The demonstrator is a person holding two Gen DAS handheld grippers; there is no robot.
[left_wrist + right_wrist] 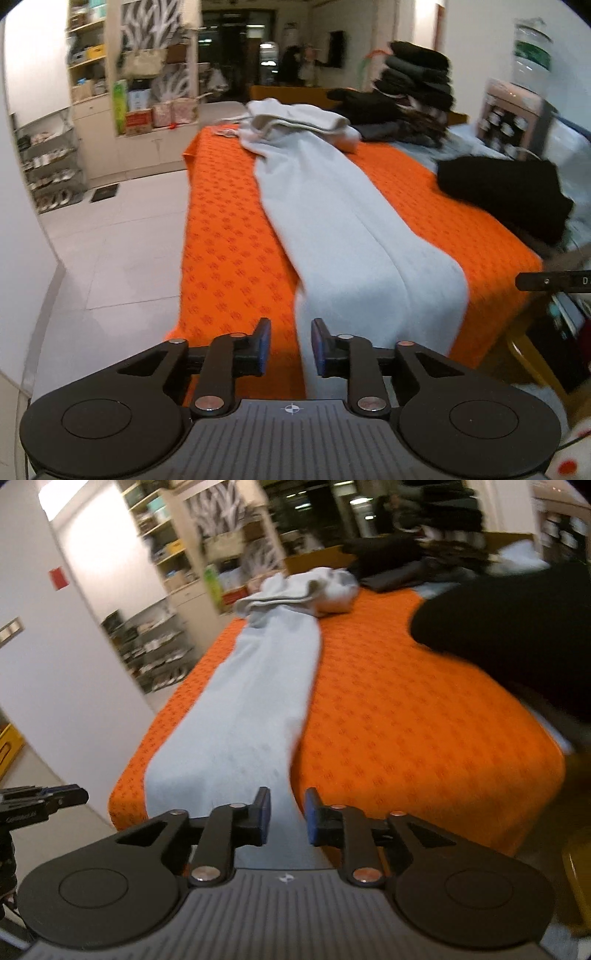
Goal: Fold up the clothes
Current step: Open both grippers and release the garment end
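Note:
A long light-grey garment [351, 229] lies stretched along the orange-covered table [229, 251], its far end bunched in a heap. Its near end hangs over the table's front edge. My left gripper [291, 347] is open at that near end, over the garment's left edge, with nothing held. In the right wrist view the same grey garment [255, 709] runs away from me. My right gripper [287, 821] is open over its right near corner, above the orange cloth [406, 731]. The left gripper's tip [55, 794] shows at the left edge.
A folded black garment [506, 195] lies on the table's right side, seen large as the black garment [517, 627] in the right wrist view. A stack of dark folded clothes [417, 74] stands at the far end. Shelving [88, 74] and white floor [110, 258] lie left.

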